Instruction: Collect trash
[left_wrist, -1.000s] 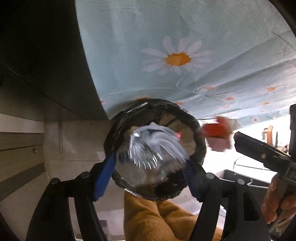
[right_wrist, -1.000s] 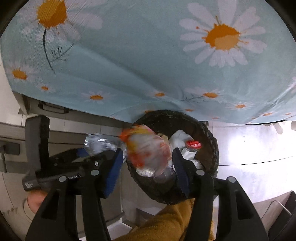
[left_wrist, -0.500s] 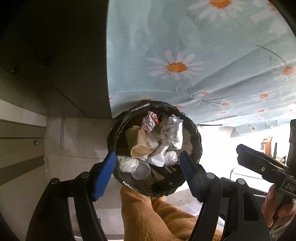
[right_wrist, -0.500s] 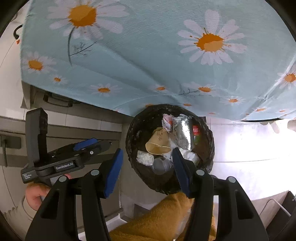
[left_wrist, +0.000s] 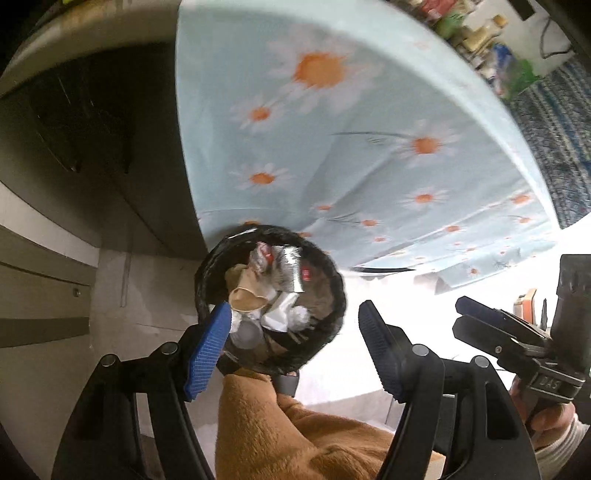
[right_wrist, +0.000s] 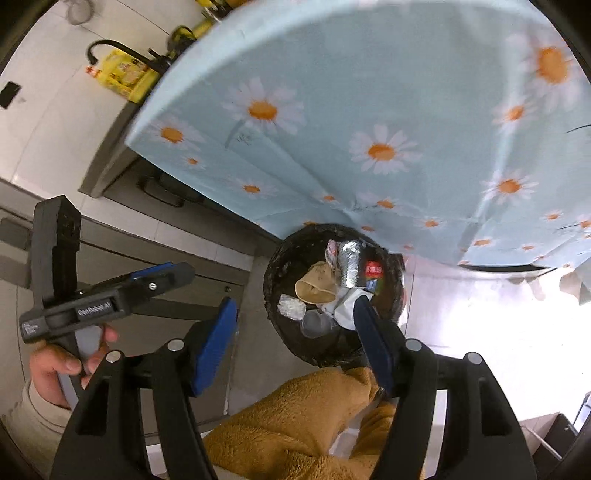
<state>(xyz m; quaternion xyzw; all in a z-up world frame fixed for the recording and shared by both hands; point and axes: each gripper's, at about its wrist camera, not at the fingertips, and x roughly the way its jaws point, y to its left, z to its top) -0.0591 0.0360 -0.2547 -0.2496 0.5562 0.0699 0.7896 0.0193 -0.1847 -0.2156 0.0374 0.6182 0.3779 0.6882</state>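
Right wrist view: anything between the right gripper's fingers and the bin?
Nothing. The right gripper is open and empty; past its fingers only floor, then the trash bin.

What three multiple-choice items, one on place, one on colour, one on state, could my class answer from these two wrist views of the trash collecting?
1. Where does the trash bin stand?
A. beside the daisy tablecloth's hanging edge
B. on the table
C. inside a drawer

2. What colour are the gripper pads?
A. red
B. blue
C. green

3. How are the left gripper and right gripper?
A. both open, empty
B. both gripping trash
C. one shut

Key: 1 A, the cloth hangs right behind the rim; 2 B, blue ribbed pads; 3 A, fingers apart, nothing between.
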